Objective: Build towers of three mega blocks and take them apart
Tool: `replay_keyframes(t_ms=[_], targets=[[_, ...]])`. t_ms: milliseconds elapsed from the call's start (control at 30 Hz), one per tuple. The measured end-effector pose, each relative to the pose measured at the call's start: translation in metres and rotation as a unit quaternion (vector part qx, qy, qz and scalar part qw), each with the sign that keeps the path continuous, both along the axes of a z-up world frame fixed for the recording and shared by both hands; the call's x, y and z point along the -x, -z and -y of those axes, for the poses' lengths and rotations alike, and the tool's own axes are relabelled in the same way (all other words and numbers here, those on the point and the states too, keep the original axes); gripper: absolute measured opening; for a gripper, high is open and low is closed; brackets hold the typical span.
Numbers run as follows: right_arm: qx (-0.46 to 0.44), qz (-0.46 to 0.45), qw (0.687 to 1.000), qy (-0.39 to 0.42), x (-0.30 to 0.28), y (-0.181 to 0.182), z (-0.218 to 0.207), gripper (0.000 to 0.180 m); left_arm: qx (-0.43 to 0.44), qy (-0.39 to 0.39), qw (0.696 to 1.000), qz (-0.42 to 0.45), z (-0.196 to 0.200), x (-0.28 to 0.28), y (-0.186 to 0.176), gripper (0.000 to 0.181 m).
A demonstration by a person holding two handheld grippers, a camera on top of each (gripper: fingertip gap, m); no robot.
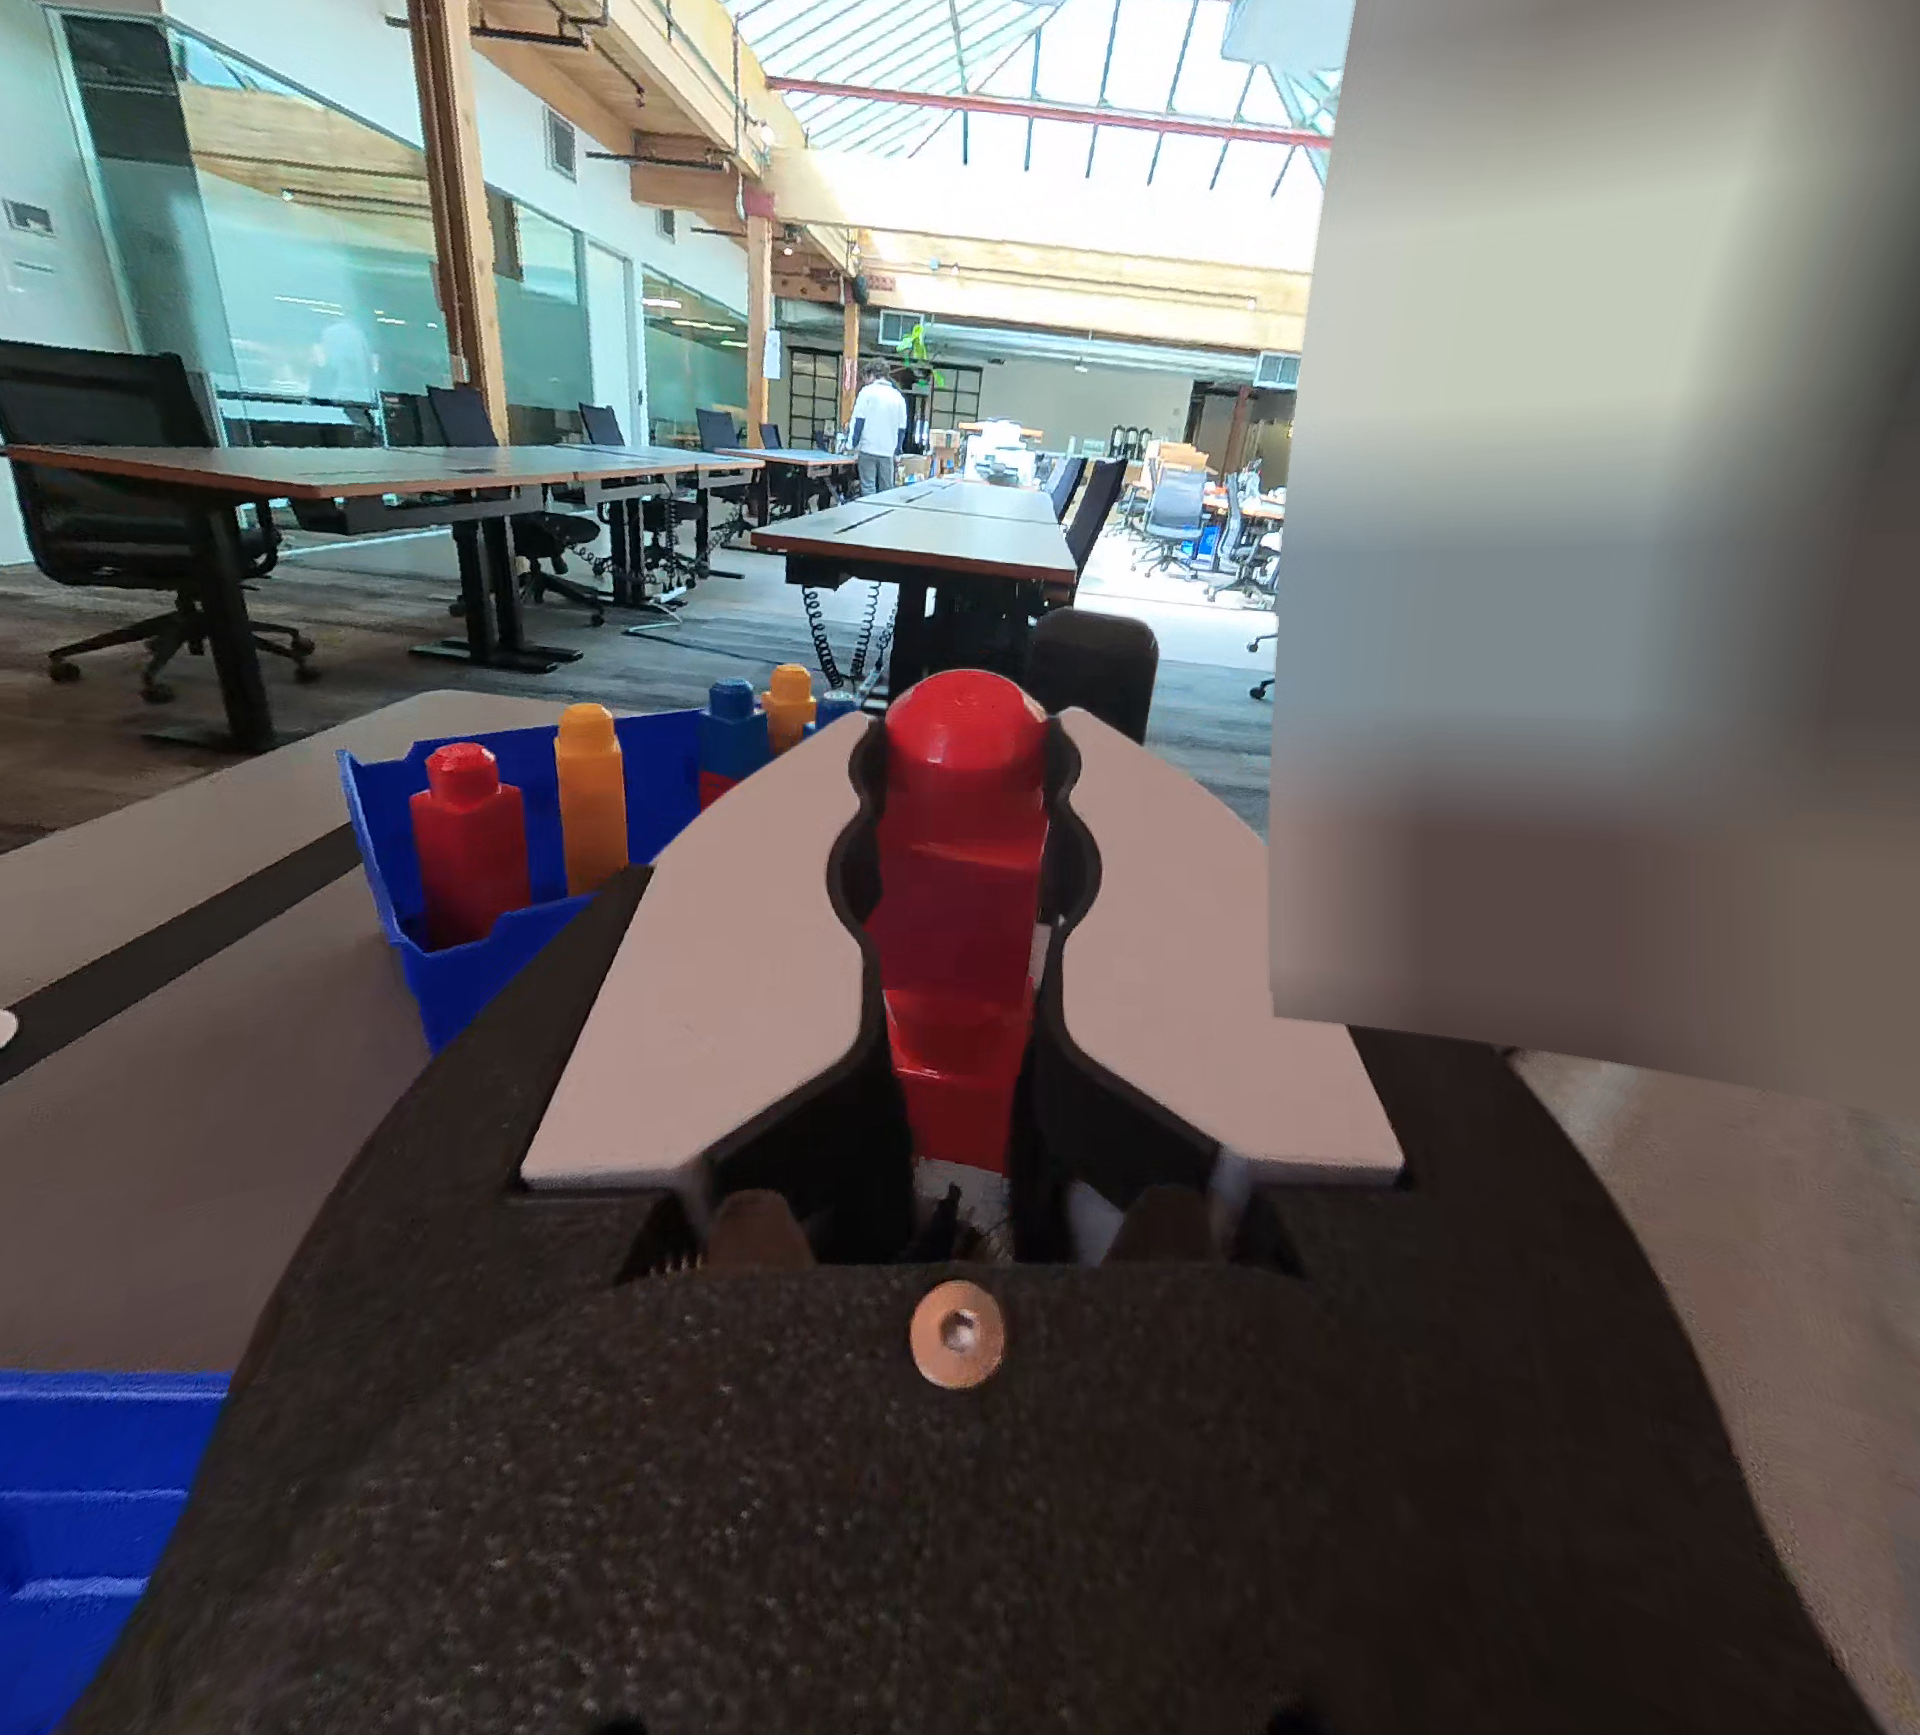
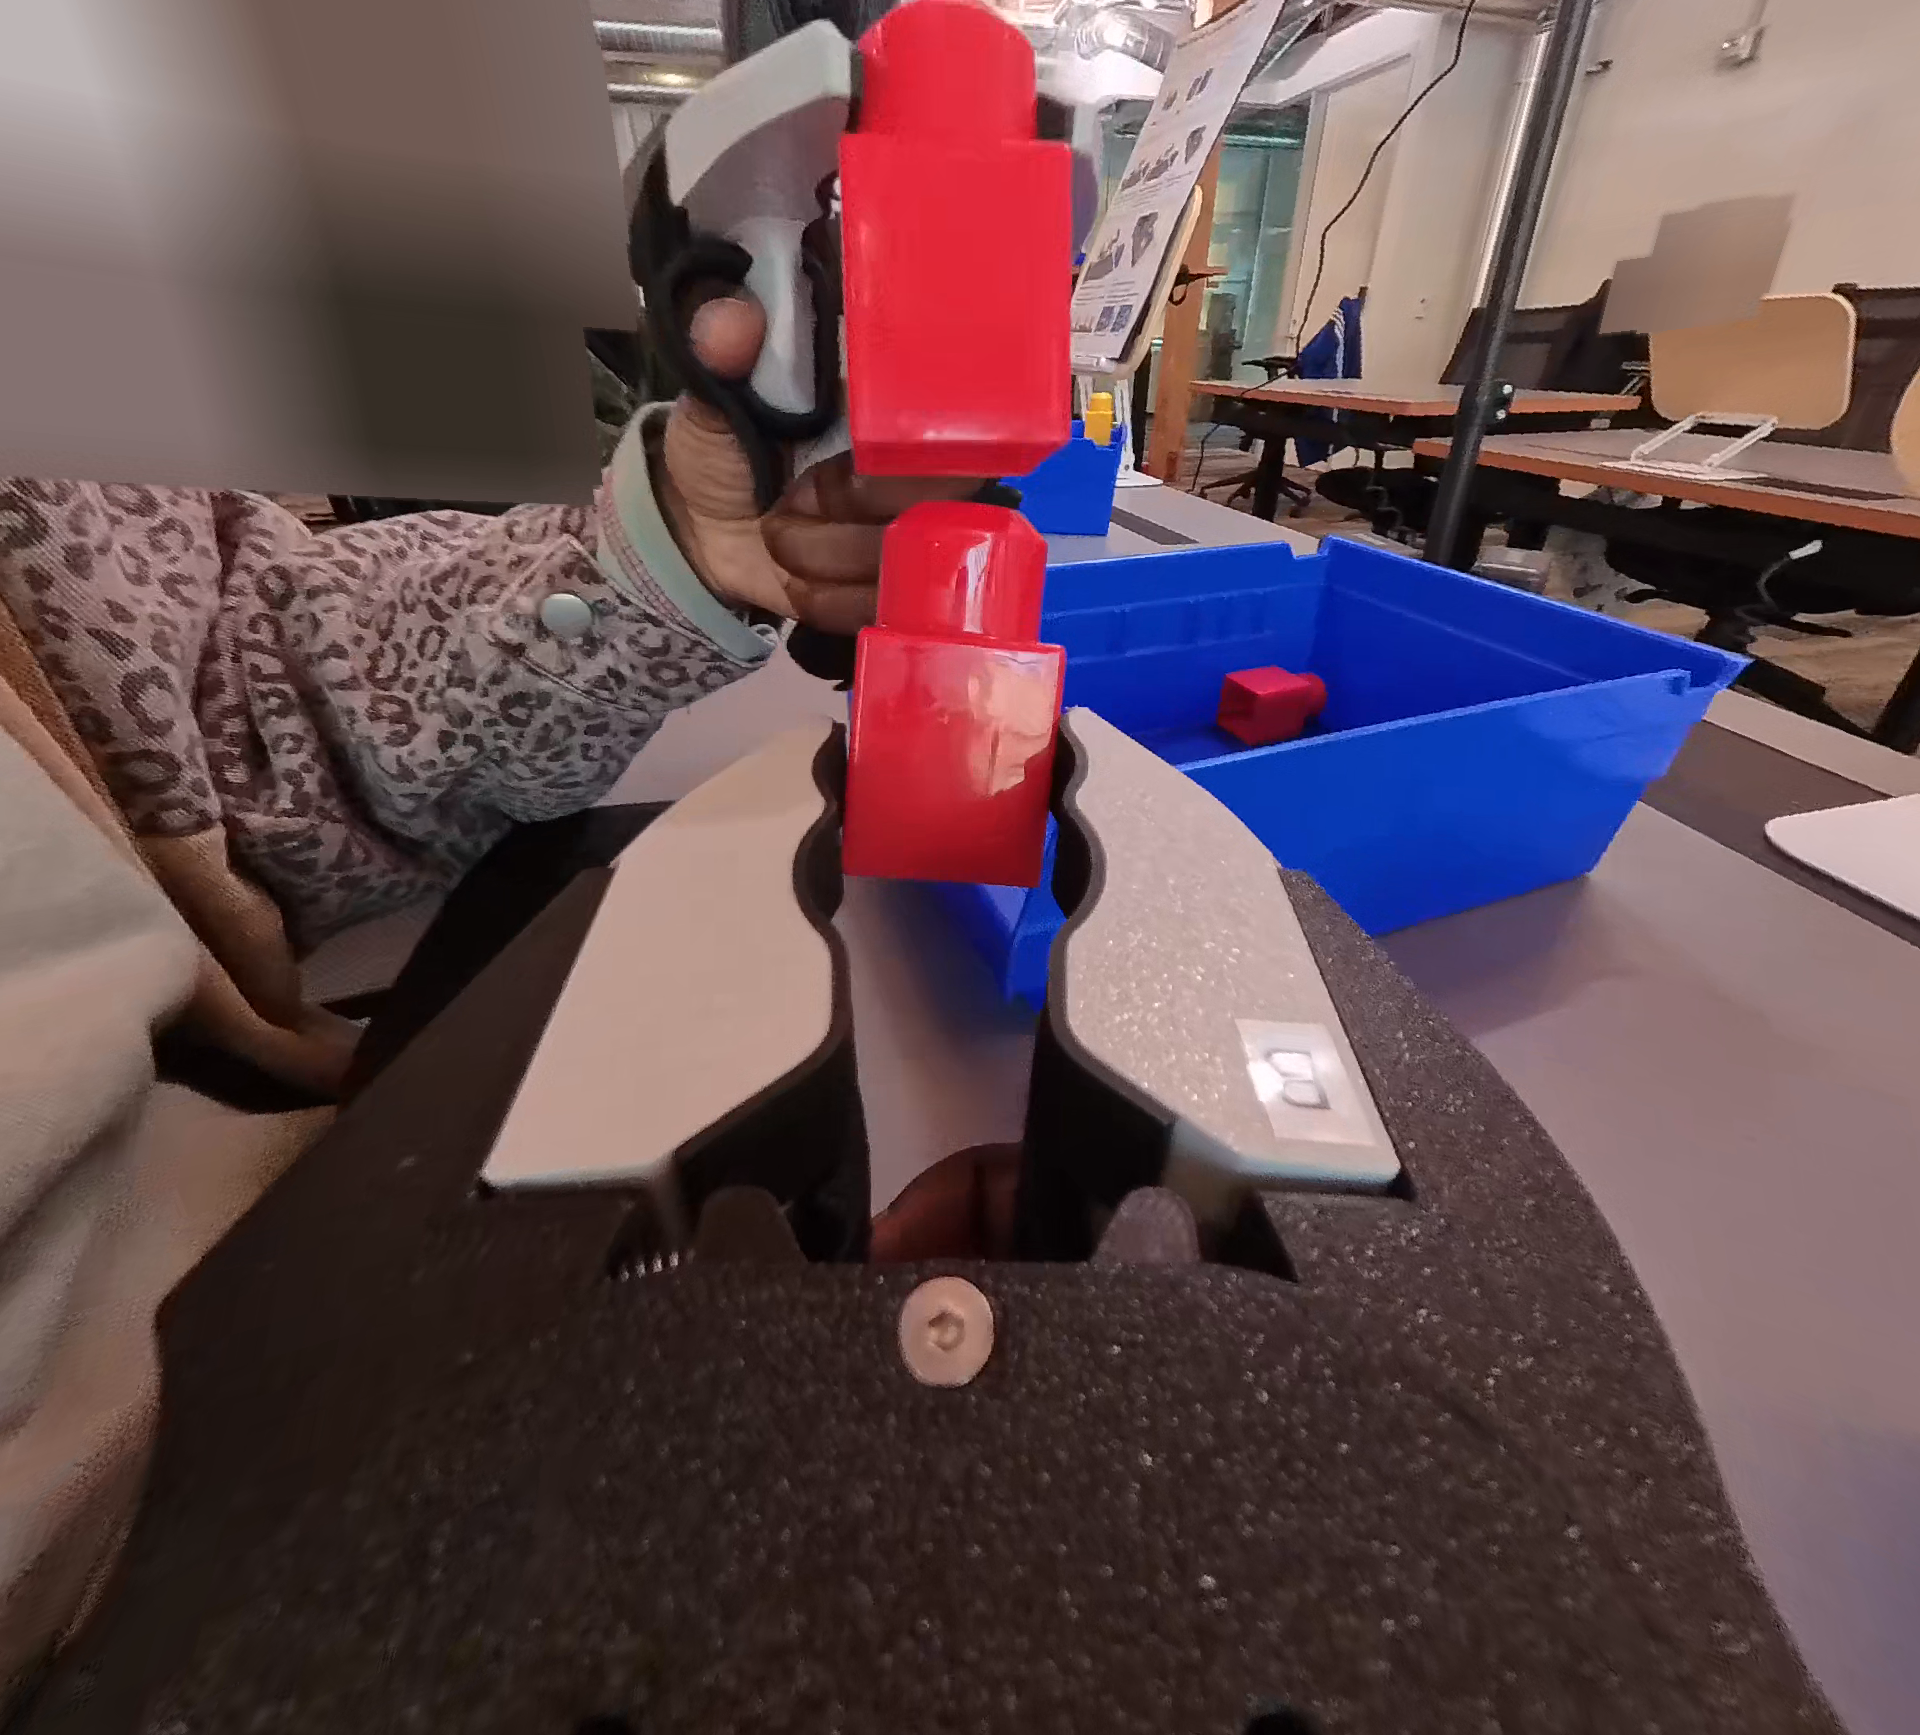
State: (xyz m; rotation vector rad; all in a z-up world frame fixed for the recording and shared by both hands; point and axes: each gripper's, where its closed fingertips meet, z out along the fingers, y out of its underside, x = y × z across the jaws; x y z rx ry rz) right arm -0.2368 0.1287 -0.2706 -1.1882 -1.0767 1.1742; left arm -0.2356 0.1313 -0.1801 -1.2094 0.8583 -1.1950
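Upper glossy red plastic block point(image 2: 954, 262) is held clamped in left gripper point(image 2: 935, 75) jaws | lower red plastic block point(image 2: 951, 755) is clamped by right gripper point(image 2: 951, 792), stud aligned beneath, apparently for mating or just separated | open blue plastic bin point(image 2: 1455, 812) on counter point(image 2: 1558, 1062) behind.

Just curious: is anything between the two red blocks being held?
Nothing. The right wrist view shows a bare gap between the upper red block and the lower red block.

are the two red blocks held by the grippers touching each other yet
Apart. The right wrist view shows a thin gap, with the hand visible through it, between the upper red block and the stud of the lower red block.
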Motion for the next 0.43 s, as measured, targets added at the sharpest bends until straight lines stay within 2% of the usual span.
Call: replay_keyframes(t_ms=[167,433], targets=[[-0.026,-0.019,0.999,0.001,-0.003,-0.008,0.004,0.037,0.003,0.009,0.999,-0.043,0.003,-0.009,0.014,0.029],[-0.048,-0.038,0.998,-0.003,-0.006,-0.014,0.009,0.036,0.044,0.044,0.998,0.002,0.003,-0.007,0.015,0.029]])
